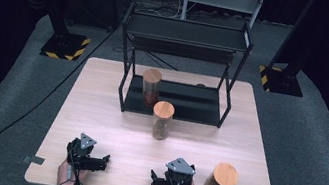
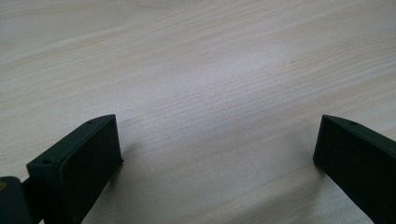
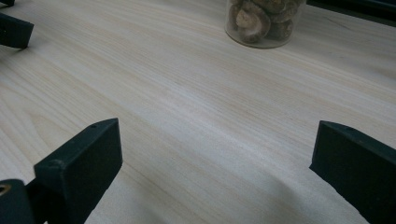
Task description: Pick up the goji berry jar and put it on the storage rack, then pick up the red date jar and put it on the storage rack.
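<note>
Three clear jars with round wooden lids are in the high view. One jar point(image 1: 150, 87) stands on the lower shelf of a black rack point(image 1: 188, 31). A second jar point(image 1: 162, 120) stands on the table just in front of the rack, and its base point(image 3: 264, 21) holds dried mushrooms. A third jar point(image 1: 219, 182) stands at the front right, beside my right gripper point(image 1: 156, 179). My left gripper point(image 1: 101, 161) rests near the front left edge. Both the left gripper point(image 2: 217, 149) and the right gripper point(image 3: 217, 149) are open over bare wood, holding nothing.
The light wooden table point(image 1: 98, 112) lies on grey carpet. A jaw of the other gripper point(image 3: 14, 30) shows at the top left of the right gripper view. Black stands with yellow-striped bases point(image 1: 65, 45) flank the table behind. A cable point(image 1: 32, 111) runs across the floor at left.
</note>
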Action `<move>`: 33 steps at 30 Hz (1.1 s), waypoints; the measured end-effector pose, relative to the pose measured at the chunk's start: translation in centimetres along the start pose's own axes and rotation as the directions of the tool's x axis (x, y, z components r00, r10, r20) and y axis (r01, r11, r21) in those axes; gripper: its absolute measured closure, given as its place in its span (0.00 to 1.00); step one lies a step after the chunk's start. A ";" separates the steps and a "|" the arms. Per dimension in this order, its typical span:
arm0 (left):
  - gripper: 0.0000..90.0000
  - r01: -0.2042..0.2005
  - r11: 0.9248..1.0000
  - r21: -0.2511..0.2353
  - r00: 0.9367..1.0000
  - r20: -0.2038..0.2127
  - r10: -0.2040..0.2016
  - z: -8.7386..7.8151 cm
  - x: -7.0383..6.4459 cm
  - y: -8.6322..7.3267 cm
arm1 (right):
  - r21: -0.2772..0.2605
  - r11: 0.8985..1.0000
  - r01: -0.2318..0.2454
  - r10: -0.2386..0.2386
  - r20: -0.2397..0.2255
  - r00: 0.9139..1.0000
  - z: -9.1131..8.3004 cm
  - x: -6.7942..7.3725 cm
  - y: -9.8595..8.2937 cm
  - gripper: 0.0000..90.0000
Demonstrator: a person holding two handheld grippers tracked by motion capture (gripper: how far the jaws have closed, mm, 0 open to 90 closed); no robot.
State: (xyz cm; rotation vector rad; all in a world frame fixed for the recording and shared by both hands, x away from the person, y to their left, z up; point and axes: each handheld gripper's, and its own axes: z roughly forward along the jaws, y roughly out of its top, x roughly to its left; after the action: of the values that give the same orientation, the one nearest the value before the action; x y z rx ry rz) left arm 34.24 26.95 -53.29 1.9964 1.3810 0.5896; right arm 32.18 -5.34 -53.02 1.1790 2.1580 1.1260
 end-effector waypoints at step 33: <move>0.00 -0.001 1.000 0.000 1.000 0.002 0.001 0.1 0.0 0.1 | 0.008 1.000 0.020 -0.020 0.022 1.000 0.0 0.3 0.0 0.00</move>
State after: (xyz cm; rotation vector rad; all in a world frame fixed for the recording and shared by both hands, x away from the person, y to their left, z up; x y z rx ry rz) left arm 34.36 26.95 -53.28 1.9976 1.3787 0.5876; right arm 32.06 -5.08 -53.01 1.1658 2.1547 1.0920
